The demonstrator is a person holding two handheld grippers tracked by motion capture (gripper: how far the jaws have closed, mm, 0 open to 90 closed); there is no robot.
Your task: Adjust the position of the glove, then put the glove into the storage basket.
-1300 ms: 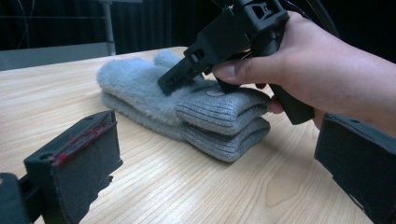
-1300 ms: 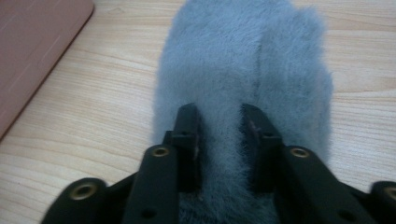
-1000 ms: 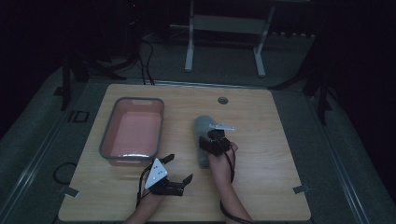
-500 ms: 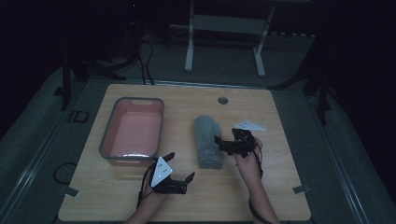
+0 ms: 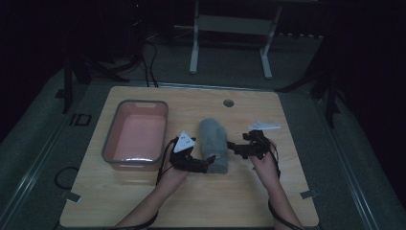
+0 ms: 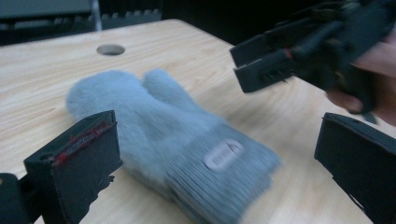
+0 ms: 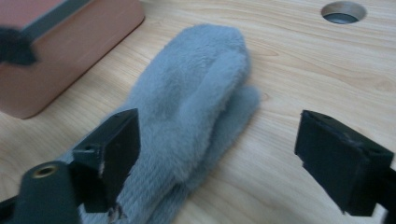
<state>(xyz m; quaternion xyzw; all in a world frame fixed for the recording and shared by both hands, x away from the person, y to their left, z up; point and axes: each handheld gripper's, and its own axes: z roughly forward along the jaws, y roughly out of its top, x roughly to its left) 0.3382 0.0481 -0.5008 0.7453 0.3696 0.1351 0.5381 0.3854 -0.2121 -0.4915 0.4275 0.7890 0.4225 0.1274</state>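
Mitten (image 5: 213,143) is what lies in the middle of my table (image 5: 287,191). It is grey and fluffy, and it lies flat on the wood. Its round fingertip end points away from me, and its knitted cuff (image 6: 224,172) points toward me. The cuff has a small white tag (image 6: 224,155) on it. The thumb of the mitten lies along its right side.

My left tool (image 5: 203,162) is just beside the cuff, on the left of it. Its jaws are wide apart, and in the left gripper view the cuff sits between them, but they are not squeezing it. My left hand (image 5: 174,173) holds that tool low over the table.

My right tool (image 5: 238,149) is just to the right of the mitten. Its jaws are wide apart too. In the right gripper view the left jaw is right by the cuff, and I cannot tell if it touches. The right jaw is over bare wood. My right hand (image 5: 265,163) holds this tool.

A pink tub (image 5: 136,136) with a grey rim sits on the left part of the table, near the mitten but apart from it. A round hole (image 5: 228,103) is in the table, out past the mitten.
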